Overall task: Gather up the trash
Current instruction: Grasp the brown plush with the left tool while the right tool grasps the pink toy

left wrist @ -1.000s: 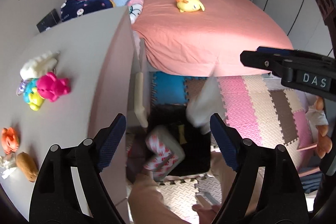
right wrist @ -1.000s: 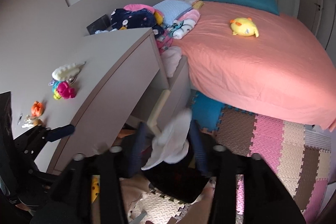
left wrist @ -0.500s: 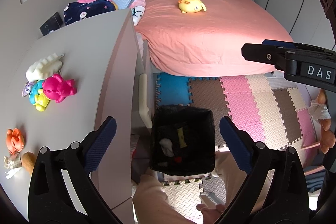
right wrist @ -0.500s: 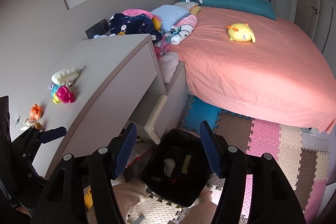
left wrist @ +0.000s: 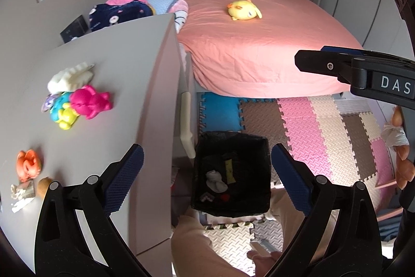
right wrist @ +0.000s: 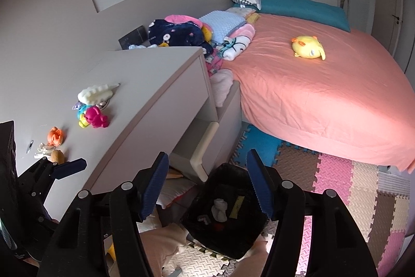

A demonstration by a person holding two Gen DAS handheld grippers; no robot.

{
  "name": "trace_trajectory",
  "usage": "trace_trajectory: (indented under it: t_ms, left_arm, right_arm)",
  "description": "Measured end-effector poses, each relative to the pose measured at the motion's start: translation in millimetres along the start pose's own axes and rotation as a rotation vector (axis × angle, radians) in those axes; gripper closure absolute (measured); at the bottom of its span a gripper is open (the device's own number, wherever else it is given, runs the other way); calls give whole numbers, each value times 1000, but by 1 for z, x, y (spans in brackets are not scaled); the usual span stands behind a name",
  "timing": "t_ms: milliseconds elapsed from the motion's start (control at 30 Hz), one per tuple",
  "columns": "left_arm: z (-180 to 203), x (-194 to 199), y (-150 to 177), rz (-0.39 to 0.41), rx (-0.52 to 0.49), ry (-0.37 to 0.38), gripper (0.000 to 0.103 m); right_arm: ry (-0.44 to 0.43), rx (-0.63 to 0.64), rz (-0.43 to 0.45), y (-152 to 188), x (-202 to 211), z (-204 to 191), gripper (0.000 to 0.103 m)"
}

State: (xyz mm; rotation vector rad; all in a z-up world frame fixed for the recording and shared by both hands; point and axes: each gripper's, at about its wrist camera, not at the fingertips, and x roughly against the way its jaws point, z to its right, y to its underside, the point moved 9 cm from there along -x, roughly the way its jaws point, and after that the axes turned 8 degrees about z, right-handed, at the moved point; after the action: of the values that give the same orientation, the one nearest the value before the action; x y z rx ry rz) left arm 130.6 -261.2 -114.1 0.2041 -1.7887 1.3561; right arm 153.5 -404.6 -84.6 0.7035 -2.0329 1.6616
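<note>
Hovering over the black trash bin [left wrist: 230, 173], both jaw pairs gaping and empty: left gripper [left wrist: 207, 173] and right gripper [right wrist: 207, 183]. Remaining scraps [left wrist: 22, 195] lying on the dresser [left wrist: 116, 85], leftward, nearer the left gripper.

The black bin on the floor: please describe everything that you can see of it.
The black bin is square and open-topped, with what looks like a dark liner. It stands upright on the foam floor mat, beside the grey dresser and near the bed's foot. Inside lie a crumpled white tissue, a yellow strip and something small and red. Nothing grips it.
</note>
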Motion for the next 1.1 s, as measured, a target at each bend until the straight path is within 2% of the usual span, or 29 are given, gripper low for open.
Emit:
trace_trajectory:
  t_ms: [67, 633, 900, 1100]
  left_arm:
    - [-8, 4, 2, 4, 11, -14, 8]
    - [-93, 36, 31, 23, 163, -156, 8]
    - [-138, 39, 44, 38, 283, -191, 8]
    - [-162, 35, 52, 36, 341, -224, 8]
  right_arm:
    - [-21, 2, 6, -1, -2, -10, 34]
    - [-158, 94, -35, 3, -40, -95, 33]
    - [-189, 134, -64, 4, -58, -124, 33]
    - [-207, 155, -76, 4, -69, -138, 30]
